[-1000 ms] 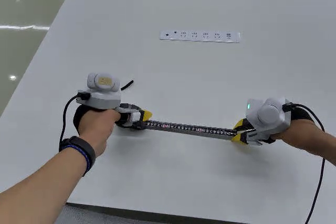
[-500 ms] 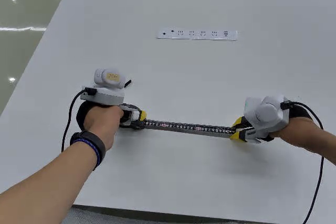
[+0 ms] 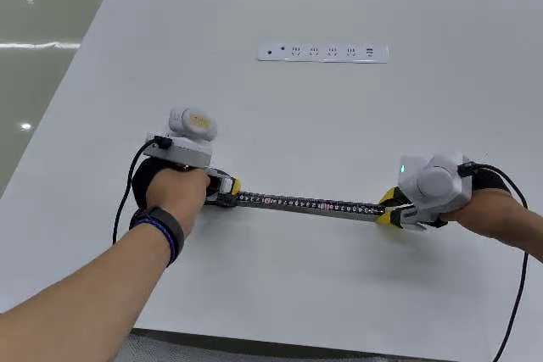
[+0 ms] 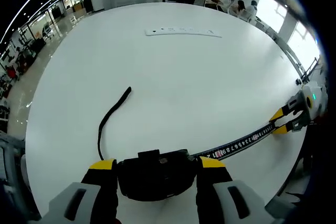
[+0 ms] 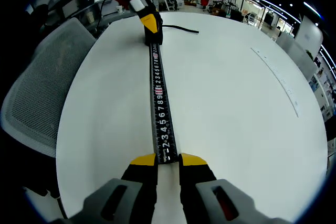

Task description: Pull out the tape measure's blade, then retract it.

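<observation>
The black tape measure case [image 4: 155,174] sits clamped between the yellow-tipped jaws of my left gripper [image 4: 156,165], at the left of the head view [image 3: 222,194]. Its black numbered blade [image 3: 310,204] stretches rightward over the white table to my right gripper [image 3: 389,208]. In the right gripper view the blade [image 5: 159,98] runs straight away from my right gripper [image 5: 168,158], which is shut on the blade's end. The case [image 5: 153,36] lies at the far end there. A black strap [image 4: 111,114] trails from the case across the table.
A white power strip [image 3: 323,52] lies flat at the far side of the white table [image 3: 339,125]. The table's near edge runs just below both hands. A grey mesh chair [image 5: 42,87] stands off the table edge in the right gripper view.
The left gripper with the case has moved right toward the right gripper, so the exposed blade is shorter. The right gripper has stayed nearly in place.
</observation>
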{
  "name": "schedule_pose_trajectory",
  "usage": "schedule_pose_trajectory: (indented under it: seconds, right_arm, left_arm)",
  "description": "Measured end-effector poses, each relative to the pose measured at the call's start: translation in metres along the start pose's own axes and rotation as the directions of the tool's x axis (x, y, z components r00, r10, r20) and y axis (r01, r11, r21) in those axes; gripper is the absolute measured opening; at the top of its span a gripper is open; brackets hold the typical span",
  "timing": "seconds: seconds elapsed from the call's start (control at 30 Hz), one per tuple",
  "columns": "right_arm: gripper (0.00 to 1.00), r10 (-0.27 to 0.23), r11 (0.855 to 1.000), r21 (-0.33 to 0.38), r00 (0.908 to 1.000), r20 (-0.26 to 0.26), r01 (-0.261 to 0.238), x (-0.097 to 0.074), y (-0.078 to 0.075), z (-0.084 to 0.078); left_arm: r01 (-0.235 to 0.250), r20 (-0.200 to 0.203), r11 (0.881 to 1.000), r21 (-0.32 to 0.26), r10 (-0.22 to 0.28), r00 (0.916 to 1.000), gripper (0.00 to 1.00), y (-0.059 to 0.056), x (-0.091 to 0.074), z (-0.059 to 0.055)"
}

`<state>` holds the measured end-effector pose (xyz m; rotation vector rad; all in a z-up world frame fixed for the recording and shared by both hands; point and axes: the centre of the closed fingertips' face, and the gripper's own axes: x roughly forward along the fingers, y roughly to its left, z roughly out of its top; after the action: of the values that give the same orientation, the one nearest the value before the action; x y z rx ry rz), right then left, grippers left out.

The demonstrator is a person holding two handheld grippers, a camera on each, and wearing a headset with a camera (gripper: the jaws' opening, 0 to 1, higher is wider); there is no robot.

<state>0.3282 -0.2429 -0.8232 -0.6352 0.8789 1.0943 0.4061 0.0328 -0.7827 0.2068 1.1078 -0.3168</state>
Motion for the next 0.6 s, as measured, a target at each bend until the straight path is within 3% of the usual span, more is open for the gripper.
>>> schedule_pose_trajectory:
  seconds: [0.6]
  right_arm:
    - [0.14,-0.013,0.999,-0.05,0.9996,0.026,0.015,0.008,0.002,0.022]
  left_arm:
    - [-0.006,-0.006,1.0,0.004,0.006,1.0,0.56,0.001,-0.001,0.0]
